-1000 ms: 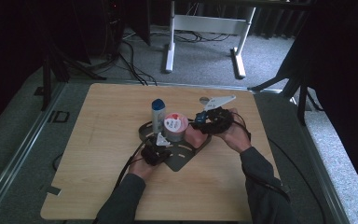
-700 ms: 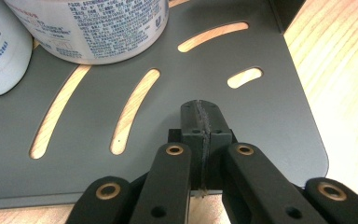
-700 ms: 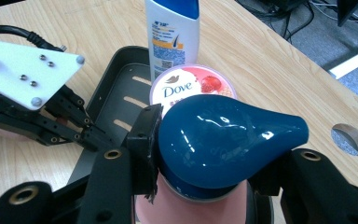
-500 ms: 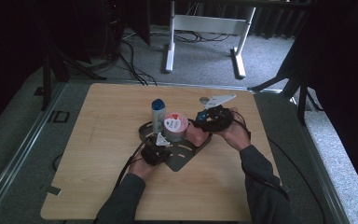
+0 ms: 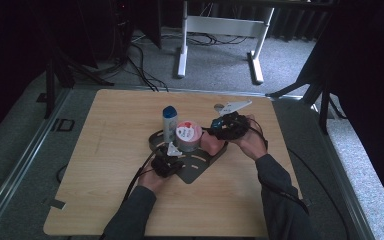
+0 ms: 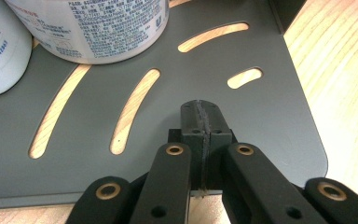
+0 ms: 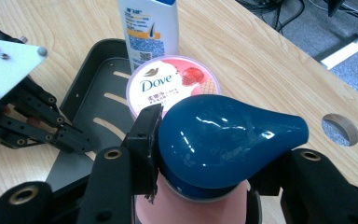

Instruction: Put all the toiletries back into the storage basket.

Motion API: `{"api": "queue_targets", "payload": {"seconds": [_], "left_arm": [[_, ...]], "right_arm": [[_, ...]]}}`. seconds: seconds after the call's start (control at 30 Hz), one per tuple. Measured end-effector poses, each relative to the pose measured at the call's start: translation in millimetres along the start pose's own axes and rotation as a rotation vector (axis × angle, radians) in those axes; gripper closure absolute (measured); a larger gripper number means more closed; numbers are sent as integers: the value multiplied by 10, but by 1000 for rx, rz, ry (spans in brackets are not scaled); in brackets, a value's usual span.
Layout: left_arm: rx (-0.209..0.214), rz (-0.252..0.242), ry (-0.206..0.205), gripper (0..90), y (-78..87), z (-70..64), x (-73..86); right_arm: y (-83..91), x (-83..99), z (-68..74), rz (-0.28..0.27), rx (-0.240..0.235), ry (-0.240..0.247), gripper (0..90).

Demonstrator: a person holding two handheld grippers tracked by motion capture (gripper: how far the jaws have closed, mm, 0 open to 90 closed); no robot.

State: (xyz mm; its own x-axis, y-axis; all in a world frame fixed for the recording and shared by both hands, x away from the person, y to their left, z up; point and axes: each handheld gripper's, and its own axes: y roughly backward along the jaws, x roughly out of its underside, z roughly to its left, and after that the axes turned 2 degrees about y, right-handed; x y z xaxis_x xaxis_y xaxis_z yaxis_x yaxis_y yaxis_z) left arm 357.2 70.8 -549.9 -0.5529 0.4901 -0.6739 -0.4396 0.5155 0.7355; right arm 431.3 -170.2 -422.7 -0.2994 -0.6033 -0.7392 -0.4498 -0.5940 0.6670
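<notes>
Now right tongs (image 7: pixel 205 186) clamped on pink bottle (image 7: pixel 191 207) with dark blue cap (image 7: pixel 223 140), held at right edge of dark slotted tray (image 5: pixel 200 167), just beside Dove tub (image 7: pixel 172 86). White shampoo bottle (image 7: pixel 151 28) upright behind tub. Left tongs (image 6: pixel 200 123) closed, empty, jaws pressed on tray's near part. Tray on wooden counter (image 5: pixel 110 130).

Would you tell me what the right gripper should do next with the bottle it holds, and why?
Probably lower the pink bottle onto the dark slotted tray beside the Dove jar: the right gripper clamps its blue cap, and the left gripper pins the tray.
</notes>
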Motion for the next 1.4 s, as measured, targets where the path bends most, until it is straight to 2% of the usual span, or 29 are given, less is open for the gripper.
{"api": "queue_targets", "payload": {"seconds": [0.33, 0.7, 1.4], "left_arm": [[3, 2, -2, 900, 0, 5, -1], [5, -1, 3, 900, 0, 7, 4], [5, -1, 2, 900, -1, 4, 2]], "right_arm": [[-118, 64, -59, 24, 12, -6, 530], [-195, 78, -87, 22, 15, -6, 530], [-285, 92, -200, 16, 31, -47, 530]]}}
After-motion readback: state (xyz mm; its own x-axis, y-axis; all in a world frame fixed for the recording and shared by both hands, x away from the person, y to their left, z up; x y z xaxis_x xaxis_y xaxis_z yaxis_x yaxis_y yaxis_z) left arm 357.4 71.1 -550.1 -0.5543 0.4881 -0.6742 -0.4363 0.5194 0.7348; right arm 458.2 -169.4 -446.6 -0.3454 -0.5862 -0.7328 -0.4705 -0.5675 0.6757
